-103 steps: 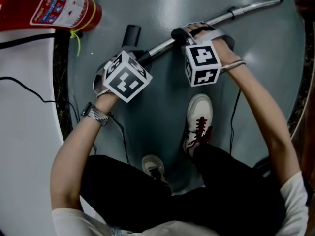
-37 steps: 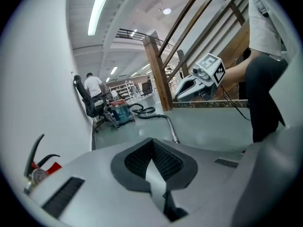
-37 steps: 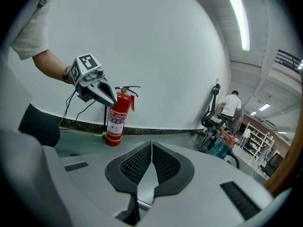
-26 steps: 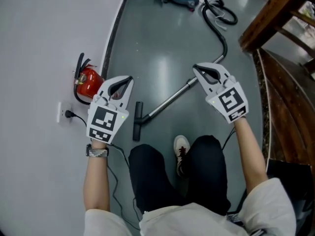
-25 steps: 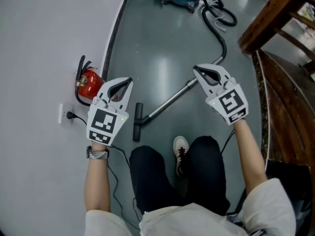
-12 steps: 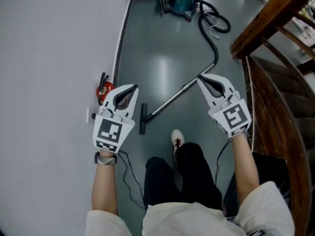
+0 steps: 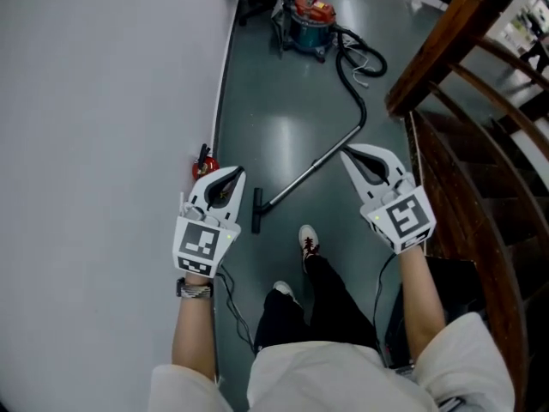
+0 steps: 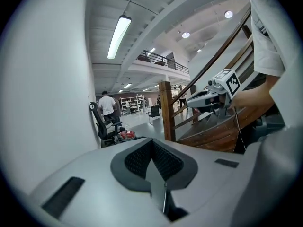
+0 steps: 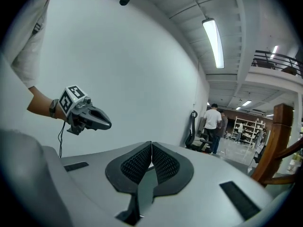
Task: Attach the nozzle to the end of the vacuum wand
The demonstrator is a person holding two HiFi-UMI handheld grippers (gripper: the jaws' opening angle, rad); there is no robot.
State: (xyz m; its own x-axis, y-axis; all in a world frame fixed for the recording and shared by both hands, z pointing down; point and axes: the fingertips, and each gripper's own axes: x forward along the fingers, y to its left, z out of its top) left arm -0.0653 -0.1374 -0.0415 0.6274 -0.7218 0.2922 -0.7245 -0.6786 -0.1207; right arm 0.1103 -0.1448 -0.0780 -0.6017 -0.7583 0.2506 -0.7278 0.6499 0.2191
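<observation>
The metal vacuum wand (image 7: 309, 172) lies slantwise on the grey floor, far below both grippers. A black nozzle (image 7: 256, 210) sits crosswise at its near end. From its far end a black hose (image 7: 350, 84) runs to the vacuum canister (image 7: 307, 14). My left gripper (image 7: 235, 172) is held up over the nozzle's left side, shut and empty. My right gripper (image 7: 346, 152) hovers over the wand's far end, also shut with nothing in it. In the left gripper view the pads (image 8: 158, 161) meet, with the right gripper (image 8: 190, 101) beyond. In the right gripper view the pads (image 9: 142, 162) touch, with the left gripper (image 9: 108, 124) at left.
A white wall (image 7: 94, 144) runs along the left, with a red fire extinguisher (image 7: 204, 165) at its foot. A wooden staircase (image 7: 467, 136) fills the right side. The person's shoes (image 7: 307, 240) stand near the nozzle. An office chair (image 8: 105, 126) and people stand far off.
Both grippers have risen together, still shut and empty. The head view has climbed too, so the wand and nozzle on the floor look smaller and farther away.
</observation>
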